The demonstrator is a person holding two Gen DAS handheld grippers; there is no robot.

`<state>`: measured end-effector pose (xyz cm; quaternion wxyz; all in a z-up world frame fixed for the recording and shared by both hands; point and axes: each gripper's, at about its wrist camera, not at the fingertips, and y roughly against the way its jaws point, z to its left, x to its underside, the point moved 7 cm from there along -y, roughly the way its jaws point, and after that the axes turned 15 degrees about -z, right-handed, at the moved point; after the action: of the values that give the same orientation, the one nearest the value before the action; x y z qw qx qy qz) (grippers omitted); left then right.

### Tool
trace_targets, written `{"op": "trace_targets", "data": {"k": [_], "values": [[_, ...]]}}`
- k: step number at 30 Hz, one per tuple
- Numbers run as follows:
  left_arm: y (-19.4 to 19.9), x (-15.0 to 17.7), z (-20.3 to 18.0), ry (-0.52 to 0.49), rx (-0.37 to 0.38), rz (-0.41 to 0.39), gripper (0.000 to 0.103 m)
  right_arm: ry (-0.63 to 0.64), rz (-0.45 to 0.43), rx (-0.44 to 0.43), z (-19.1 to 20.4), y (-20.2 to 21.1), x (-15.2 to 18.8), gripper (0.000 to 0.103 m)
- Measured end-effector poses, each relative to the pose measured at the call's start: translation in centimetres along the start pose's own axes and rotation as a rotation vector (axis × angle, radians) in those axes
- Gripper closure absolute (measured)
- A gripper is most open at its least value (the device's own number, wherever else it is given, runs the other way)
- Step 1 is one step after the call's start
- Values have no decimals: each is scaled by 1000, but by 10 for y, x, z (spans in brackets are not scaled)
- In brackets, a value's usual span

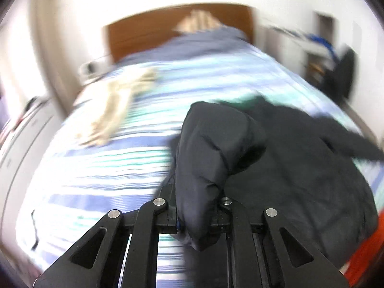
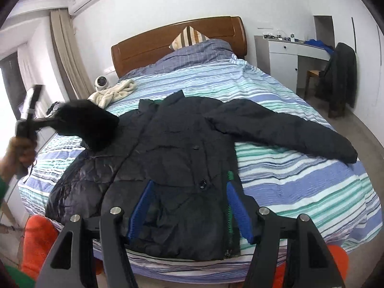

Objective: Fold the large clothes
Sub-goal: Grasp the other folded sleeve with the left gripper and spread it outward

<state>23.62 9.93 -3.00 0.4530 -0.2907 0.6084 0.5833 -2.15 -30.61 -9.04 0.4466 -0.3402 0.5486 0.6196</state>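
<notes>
A large black puffer jacket (image 2: pixel 172 139) lies face up on the striped bed (image 2: pixel 300 192), collar toward the headboard. Its right-hand sleeve (image 2: pixel 288 132) is stretched out flat. The other sleeve (image 1: pixel 211 144) is lifted off the bed, and my left gripper (image 1: pixel 198 206) is shut on its cuff end. From the right wrist view, that left gripper (image 2: pixel 48 120) appears blurred at the left, held by a hand (image 2: pixel 24 151), with the raised sleeve (image 2: pixel 91 122) bunched in front of it. My right gripper (image 2: pixel 189 187) hovers open over the jacket's lower front, nothing pressed between its blue pads (image 2: pixel 140 206).
A cream garment (image 2: pixel 112 92) lies near the bed's far left edge beside a small white camera (image 2: pixel 102 81). A striped pillow (image 2: pixel 189 37) leans on the wooden headboard (image 2: pixel 148 48). A white desk (image 2: pixel 288 55) and a chair with a dark coat (image 2: pixel 340 72) stand on the right.
</notes>
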Motion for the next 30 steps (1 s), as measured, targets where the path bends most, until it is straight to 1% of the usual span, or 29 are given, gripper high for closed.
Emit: {"op": "trace_targets", "data": {"k": [1,3,5,7,8,10,11,12,14,15,16,17,18,19,20,21,22,23,24,25,27,28,30], "values": [[4,0,36,44,-57,-1,91,2,-5,-9,5,-1,-3,39],[10,12,103,141,-166,13,91,13,-6,-29,14,-5,-6,38],[10,36,166,224,-281,38,91,23,-1,-52,22,-9,-7,38],[1,71,221,276,-392,96,91,27,14,-85,34,-12,-6,39],[-4,86,237,298,-414,126,91,28,23,-101,39,-13,-5,38],[-16,119,266,377,-441,199,91,31,38,-122,47,-16,-4,39],[-27,130,274,393,-463,223,91,30,45,-129,50,-18,-4,39],[-32,143,279,398,-486,242,91,25,50,-136,52,-18,-5,39],[-39,158,275,416,-505,263,89,15,55,-140,52,-17,-5,38],[-39,166,278,439,-516,272,85,10,58,-137,51,-16,-5,39],[-41,162,269,445,-529,276,80,6,63,-126,46,-16,-4,39],[-38,161,271,452,-543,276,72,7,67,-112,40,-15,-5,38],[-30,157,270,453,-558,272,56,11,72,-92,33,-14,-5,38],[-21,156,268,447,-566,264,47,20,77,-58,20,-11,-6,38],[-12,153,263,438,-566,249,34,33,83,-11,4,-8,-7,38],[-2,152,258,427,-558,228,30,42,90,27,-10,-5,-8,36],[9,149,250,416,-533,216,29,47,105,73,-28,-2,-7,29],[17,148,237,415,-485,216,28,40,129,123,-50,1,-5,26],[21,150,227,421,-434,218,26,26,149,151,-65,2,-1,25],[27,150,207,430,-351,230,25,-9,185,172,-84,2,6,25],[33,151,160,431,-181,266,19,-74,235,160,-99,-3,18,25],[36,153,128,423,-80,288,18,-121,267,126,-103,-9,28,25],[39,161,73,406,81,324,16,-189,305,58,-101,-20,43,25]]}}
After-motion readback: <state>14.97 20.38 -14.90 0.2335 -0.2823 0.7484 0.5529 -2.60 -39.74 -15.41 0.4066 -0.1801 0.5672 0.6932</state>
